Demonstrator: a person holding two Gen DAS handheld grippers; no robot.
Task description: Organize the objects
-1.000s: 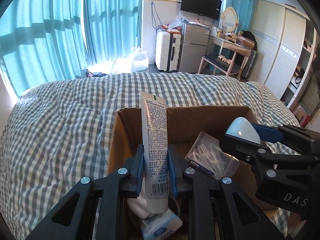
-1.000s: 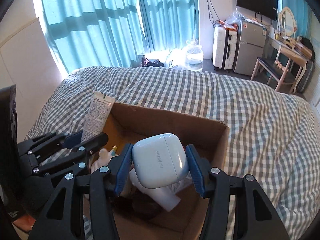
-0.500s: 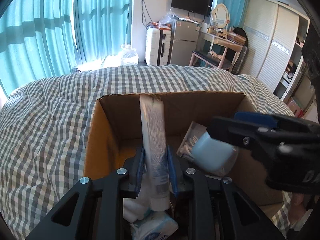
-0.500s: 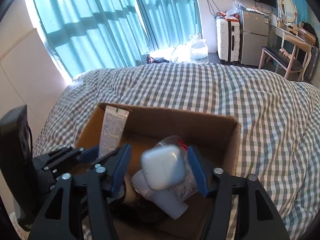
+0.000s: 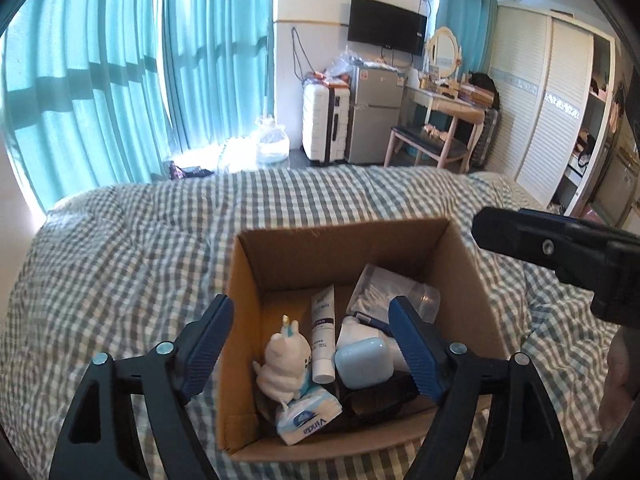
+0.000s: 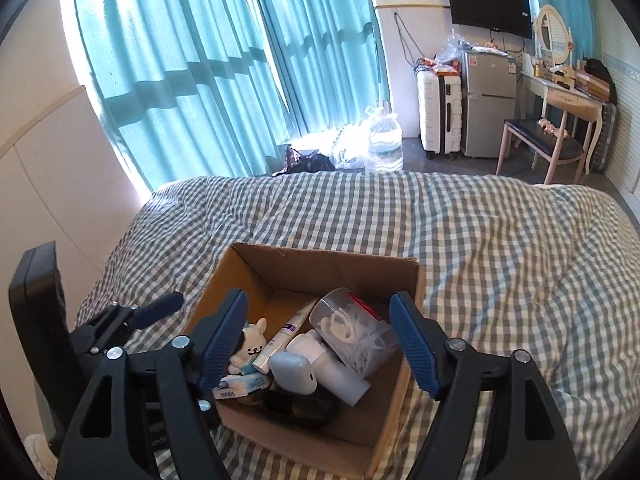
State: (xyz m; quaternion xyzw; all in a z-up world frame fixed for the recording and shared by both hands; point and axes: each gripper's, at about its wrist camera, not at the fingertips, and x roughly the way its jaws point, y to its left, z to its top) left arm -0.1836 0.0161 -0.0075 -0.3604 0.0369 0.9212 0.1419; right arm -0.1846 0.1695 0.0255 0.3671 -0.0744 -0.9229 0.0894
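Note:
An open cardboard box point(image 5: 304, 248) point(image 6: 320, 268) sits on the checked bed. Inside lie a white tube point(image 5: 322, 340) point(image 6: 282, 338), a pale blue earbud case point(image 5: 363, 362) point(image 6: 294, 372), a white rabbit figure point(image 5: 282, 364) point(image 6: 251, 346), a tissue pack point(image 5: 308, 414) point(image 6: 238, 386), a clear bag of cotton swabs point(image 5: 376, 290) point(image 6: 352, 330) and a white bottle point(image 6: 332, 366). My left gripper point(image 5: 310, 344) is open and empty above the box. My right gripper point(image 6: 320, 336) is open and empty above the box, and shows at the right of the left wrist view point(image 5: 560, 248).
The checked duvet point(image 5: 120, 264) point(image 6: 500, 248) surrounds the box. Teal curtains point(image 6: 224, 68), a water jug point(image 6: 384, 136), a white suitcase point(image 6: 438, 114), a small fridge point(image 6: 486, 100), and a desk with chair point(image 6: 552, 132) stand beyond the bed. A wardrobe point(image 5: 544, 112) is at the right.
Both grippers opened and drew back upward. The tube dropped from the left gripper and the earbud case from the right; both now lie in the box.

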